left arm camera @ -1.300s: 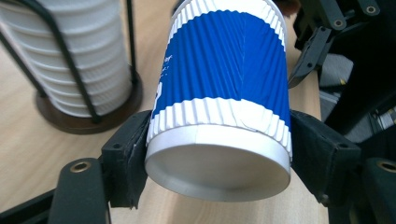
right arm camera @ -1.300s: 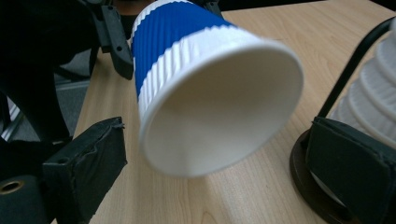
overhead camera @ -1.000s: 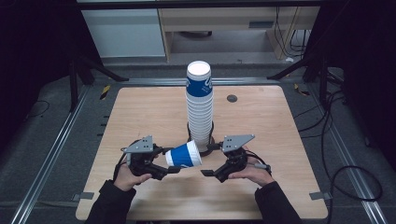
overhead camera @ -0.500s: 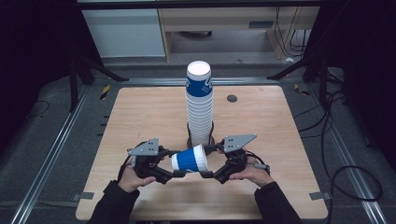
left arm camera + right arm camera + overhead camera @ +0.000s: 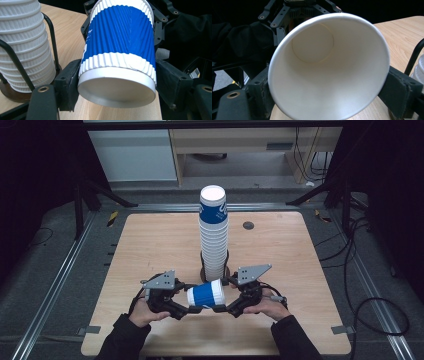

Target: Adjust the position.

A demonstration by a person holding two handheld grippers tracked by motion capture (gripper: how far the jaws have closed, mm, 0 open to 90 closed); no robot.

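Note:
A blue and white ribbed paper cup [image 5: 205, 295] lies level in the air between my two grippers, in front of the stack. My left gripper [image 5: 186, 309] is shut on its base end; in the left gripper view the cup [image 5: 117, 37] sits base toward the camera with both pads [image 5: 68, 85] pressed on its white band. My right gripper [image 5: 221, 309] has just been closing its jaws with the cup's rim end between them. In the right gripper view the open mouth [image 5: 329, 75] faces the camera and both pads [image 5: 398, 87] touch its sides.
A tall stack of matching cups [image 5: 214, 235] stands in a black wire holder [image 5: 204, 270] at mid-table, just behind the grippers; the stack [image 5: 25, 45] is close on the left in the left gripper view. A small dark disc [image 5: 248, 225] lies at the back right of the wooden table [image 5: 280, 250].
The left gripper has carried the cup a little to the right, up to the right gripper. The right gripper's jaws have closed onto the cup's rim end.

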